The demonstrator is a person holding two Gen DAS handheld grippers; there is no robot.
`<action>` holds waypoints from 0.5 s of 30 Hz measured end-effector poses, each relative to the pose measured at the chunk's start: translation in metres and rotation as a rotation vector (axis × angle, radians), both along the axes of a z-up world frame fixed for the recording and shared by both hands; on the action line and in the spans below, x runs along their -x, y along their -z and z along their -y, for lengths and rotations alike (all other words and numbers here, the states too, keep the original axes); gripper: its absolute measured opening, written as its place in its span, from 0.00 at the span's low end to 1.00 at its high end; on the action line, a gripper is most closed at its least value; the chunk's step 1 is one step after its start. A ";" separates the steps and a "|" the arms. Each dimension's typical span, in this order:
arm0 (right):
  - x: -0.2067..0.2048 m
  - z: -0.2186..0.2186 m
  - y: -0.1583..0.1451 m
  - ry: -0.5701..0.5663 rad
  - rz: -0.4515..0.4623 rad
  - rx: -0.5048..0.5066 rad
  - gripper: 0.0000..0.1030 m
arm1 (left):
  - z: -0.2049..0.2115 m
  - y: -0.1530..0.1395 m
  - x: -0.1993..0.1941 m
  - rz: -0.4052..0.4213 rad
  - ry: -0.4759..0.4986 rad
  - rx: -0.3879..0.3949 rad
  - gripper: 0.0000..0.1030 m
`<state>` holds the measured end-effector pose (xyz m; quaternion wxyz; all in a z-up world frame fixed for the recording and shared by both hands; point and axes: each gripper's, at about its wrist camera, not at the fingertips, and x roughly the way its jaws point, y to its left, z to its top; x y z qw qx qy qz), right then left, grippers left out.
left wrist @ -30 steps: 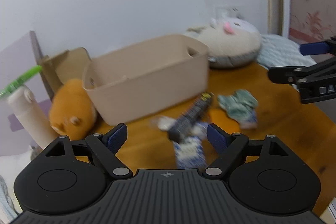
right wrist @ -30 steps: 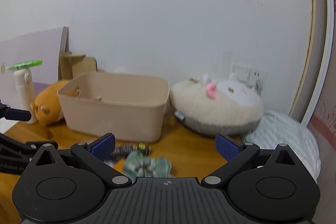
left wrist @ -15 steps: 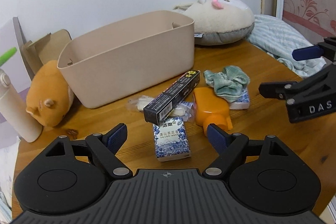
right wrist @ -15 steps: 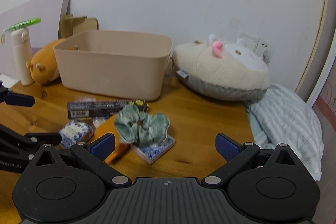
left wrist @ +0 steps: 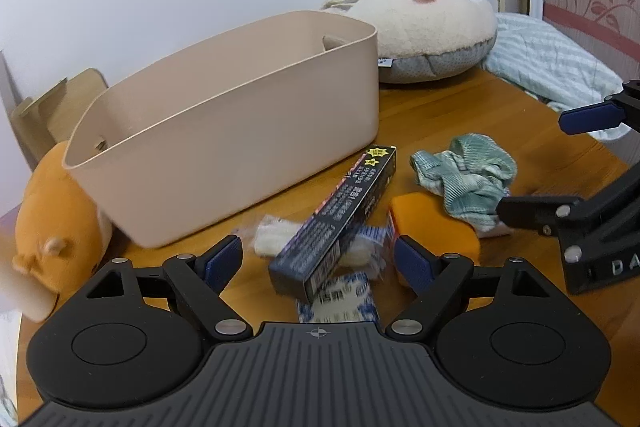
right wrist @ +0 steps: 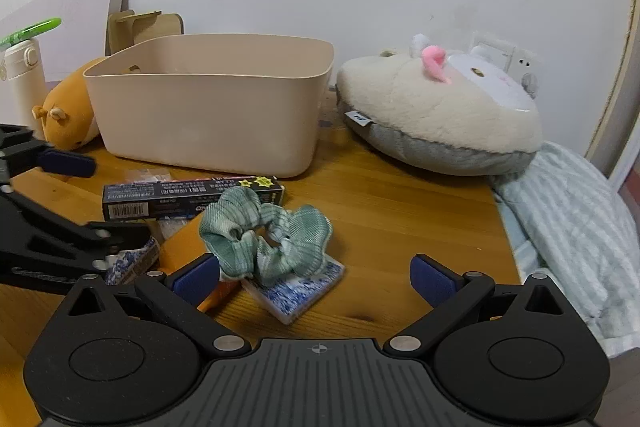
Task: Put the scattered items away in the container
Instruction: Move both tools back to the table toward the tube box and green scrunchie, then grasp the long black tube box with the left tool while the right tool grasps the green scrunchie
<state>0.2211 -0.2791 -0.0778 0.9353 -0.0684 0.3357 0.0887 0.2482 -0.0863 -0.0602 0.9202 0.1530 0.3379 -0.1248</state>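
Observation:
A beige bin stands on the wooden table. In front of it lie a long black box, a green scrunchie, an orange item, blue-patterned tissue packs and a clear wrapped packet. My left gripper is open with the black box's near end between its fingers. My right gripper is open just before the scrunchie and the tissue pack under it.
A cream plush cushion lies right of the bin and a striped cloth at the table's right edge. An orange plush, a white bottle and a cardboard stand stand left of the bin.
Both grippers have come down and forward toward the pile. The black box now lies between the left fingers, and the scrunchie is close before the right fingers.

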 end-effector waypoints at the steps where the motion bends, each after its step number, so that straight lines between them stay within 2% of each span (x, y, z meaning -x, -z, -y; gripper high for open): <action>1: -0.002 -0.001 0.001 -0.006 -0.001 -0.006 1.00 | 0.000 0.001 -0.003 -0.002 0.002 0.001 0.82; 7: -0.012 -0.009 0.008 -0.031 -0.003 -0.013 0.99 | -0.001 0.009 -0.019 -0.022 0.003 0.018 0.80; 11: -0.021 -0.007 0.013 -0.022 -0.020 -0.057 0.90 | -0.002 0.014 -0.024 -0.037 0.003 0.014 0.64; 15: -0.028 -0.002 0.016 -0.011 -0.043 -0.109 0.80 | -0.003 0.016 -0.028 -0.050 0.019 0.025 0.59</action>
